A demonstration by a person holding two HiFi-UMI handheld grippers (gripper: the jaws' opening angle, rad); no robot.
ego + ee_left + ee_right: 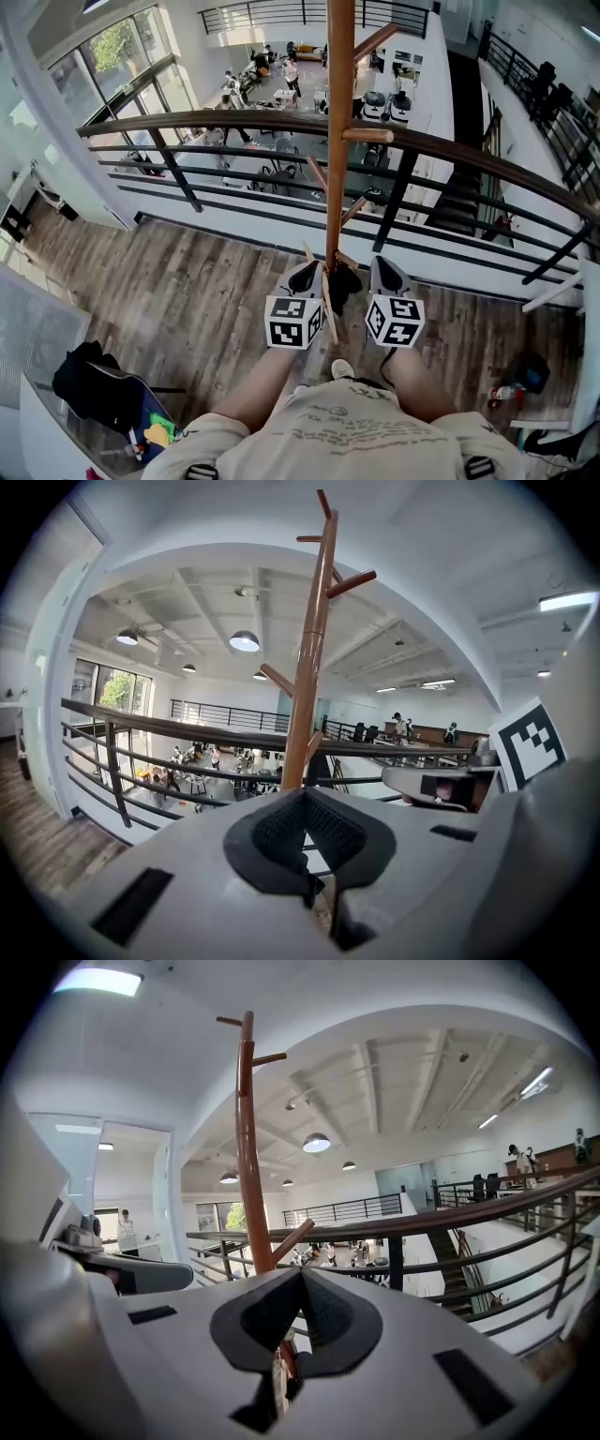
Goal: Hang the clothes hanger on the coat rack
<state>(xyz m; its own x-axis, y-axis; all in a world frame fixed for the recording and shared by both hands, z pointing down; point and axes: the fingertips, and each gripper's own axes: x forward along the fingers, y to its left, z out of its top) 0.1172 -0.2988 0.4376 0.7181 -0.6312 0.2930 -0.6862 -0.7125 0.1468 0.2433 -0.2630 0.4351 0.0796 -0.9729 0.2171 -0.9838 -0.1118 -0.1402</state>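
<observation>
The brown wooden coat rack [339, 141] rises straight ahead, its slanted pegs well above the grippers [305, 696] [248, 1147]. Both grippers are side by side near its foot, pointing at the pole. A pale wooden clothes hanger [324, 305] runs between them. My left gripper [305, 274] [303, 797] is shut, with a sliver of the hanger's wood [322, 912] in the slit behind its pads. My right gripper [386, 269] [302, 1275] is shut too, and hanger wood [286, 1356] shows between its jaws. Most of the hanger is hidden by the gripper bodies.
A dark curved railing [234, 120] with black bars runs just behind the rack, over a drop to a lower floor with people and tables. A black chair with a bag [94, 384] stands lower left. A bottle [502, 394] lies on the wooden floor at right.
</observation>
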